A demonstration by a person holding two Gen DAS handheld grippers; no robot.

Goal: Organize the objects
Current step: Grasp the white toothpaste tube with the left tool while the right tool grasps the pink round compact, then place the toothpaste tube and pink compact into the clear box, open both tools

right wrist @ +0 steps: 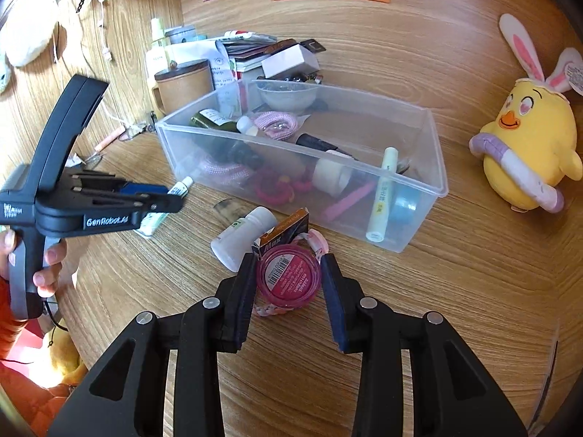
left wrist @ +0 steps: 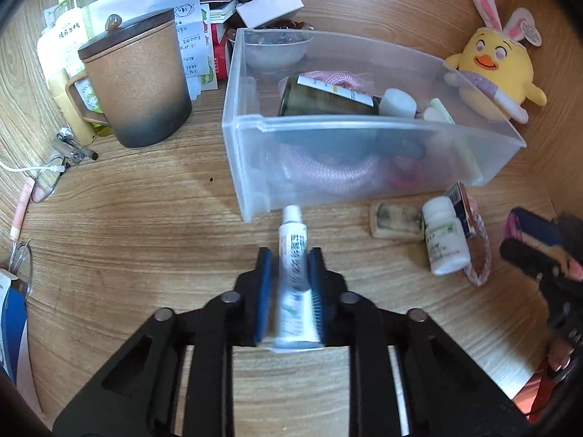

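Wooden tabletop (left wrist: 145, 218) carrying a clear plastic bin (left wrist: 364, 134) that holds a dark glass bottle (left wrist: 328, 100), pink cord and other small items. Beside the bin: a lidded brown mug (left wrist: 138, 83) and a yellow plush chick (right wrist: 528, 153). Left tool (left wrist: 290, 266) clamped on a white tube (left wrist: 293, 255), cap toward the bin. Right tool (right wrist: 288, 273) gripping a round pink jar (right wrist: 288, 276), near a white pill bottle (right wrist: 240, 236).

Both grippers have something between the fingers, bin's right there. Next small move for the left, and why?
Probably lift the left gripper and carry the small white tube over the clear bin. Its pads look closed on the tube, whose cap points at the bin's near wall.
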